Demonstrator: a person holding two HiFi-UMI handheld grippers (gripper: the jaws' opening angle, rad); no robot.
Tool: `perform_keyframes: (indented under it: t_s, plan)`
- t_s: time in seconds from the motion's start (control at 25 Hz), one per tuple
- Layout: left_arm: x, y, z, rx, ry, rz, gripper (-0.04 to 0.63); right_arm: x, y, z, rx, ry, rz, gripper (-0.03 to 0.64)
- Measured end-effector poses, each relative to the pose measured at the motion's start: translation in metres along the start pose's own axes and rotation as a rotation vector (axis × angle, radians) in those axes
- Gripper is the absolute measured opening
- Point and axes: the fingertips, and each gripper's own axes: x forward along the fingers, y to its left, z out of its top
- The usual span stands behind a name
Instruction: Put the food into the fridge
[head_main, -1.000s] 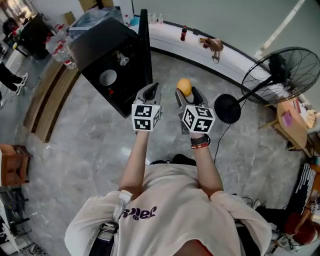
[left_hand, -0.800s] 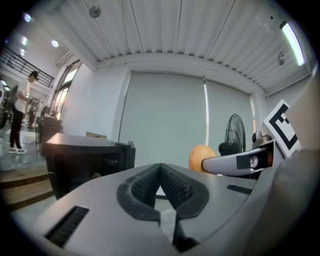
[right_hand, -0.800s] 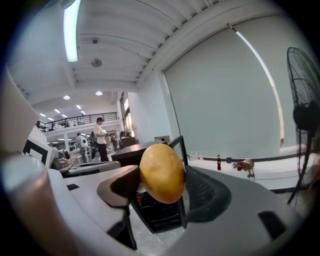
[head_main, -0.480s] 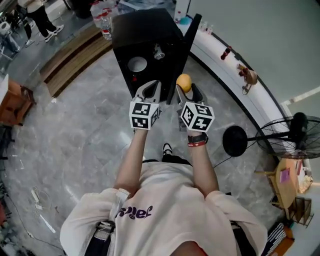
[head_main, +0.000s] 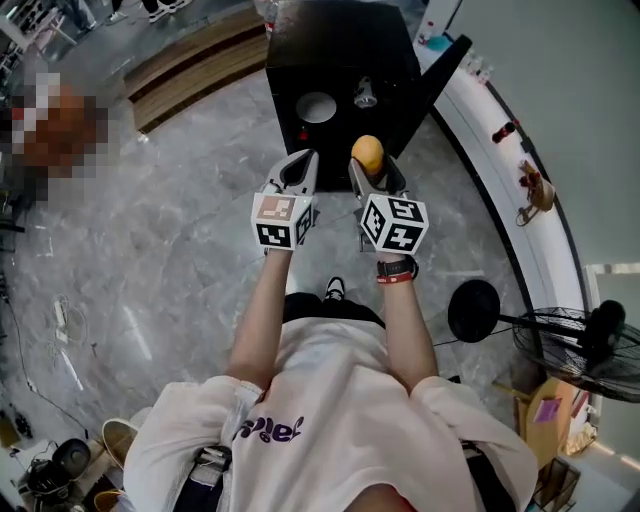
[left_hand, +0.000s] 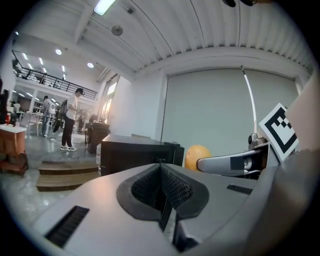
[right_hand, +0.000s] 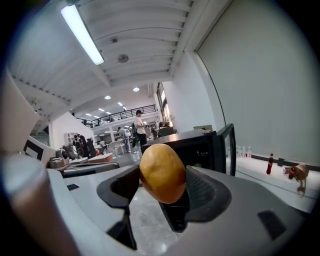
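The food is a yellow-orange oval piece (head_main: 367, 153), clamped between the pads of my right gripper (head_main: 371, 170). In the right gripper view the food (right_hand: 162, 172) fills the gap between both pads. The black fridge (head_main: 340, 50) stands straight ahead, its door (head_main: 440, 72) swung open to the right. Its dark inside shows behind the food in the right gripper view, where the fridge (right_hand: 200, 145) is close. My left gripper (head_main: 298, 168) is level beside the right one, shut and empty. Its pads meet in the left gripper view (left_hand: 161, 187).
A white ring (head_main: 317, 107) and a metal piece (head_main: 365, 95) lie on the fridge top. A curved white ledge (head_main: 500, 160) with a small bottle (head_main: 505, 130) runs along the right wall. A floor fan (head_main: 590, 345) stands at lower right. Wooden steps (head_main: 190, 65) lie left.
The person has turned and stepped toward the fridge, which now sits straight ahead of both grippers. The grippers keep their pose and the right one still holds the food.
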Motion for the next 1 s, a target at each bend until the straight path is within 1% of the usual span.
perform_keyframes:
  t_s: [0.16,0.28,0.36,0.56,0.76,0.88,1.0]
  plan:
    - [0.008,0.023,-0.016,0.006,0.006,0.037,0.018,0.033,0.005,-0.017,-0.014,0.036,0.067,0.302]
    - [0.011,0.045,-0.023,-0.003,0.004,0.05,0.018,0.06,0.016,-0.029,-0.033,0.063,0.119,0.302]
    - [0.013,0.06,-0.028,-0.007,0.0,0.053,0.018,0.078,0.023,-0.041,-0.05,0.084,0.138,0.302]
    - [0.028,0.103,-0.05,-0.005,-0.001,0.038,0.018,0.139,0.03,-0.072,-0.114,0.099,0.136,0.302]
    - [0.05,0.129,-0.078,0.001,-0.009,0.004,0.018,0.193,0.026,-0.106,-0.111,0.115,0.131,0.302]
    - [0.071,0.139,-0.099,0.009,-0.012,-0.012,0.018,0.221,0.017,-0.127,-0.103,0.121,0.133,0.302]
    - [0.092,0.145,-0.122,0.011,0.002,-0.024,0.018,0.245,0.004,-0.148,-0.098,0.135,0.133,0.302]
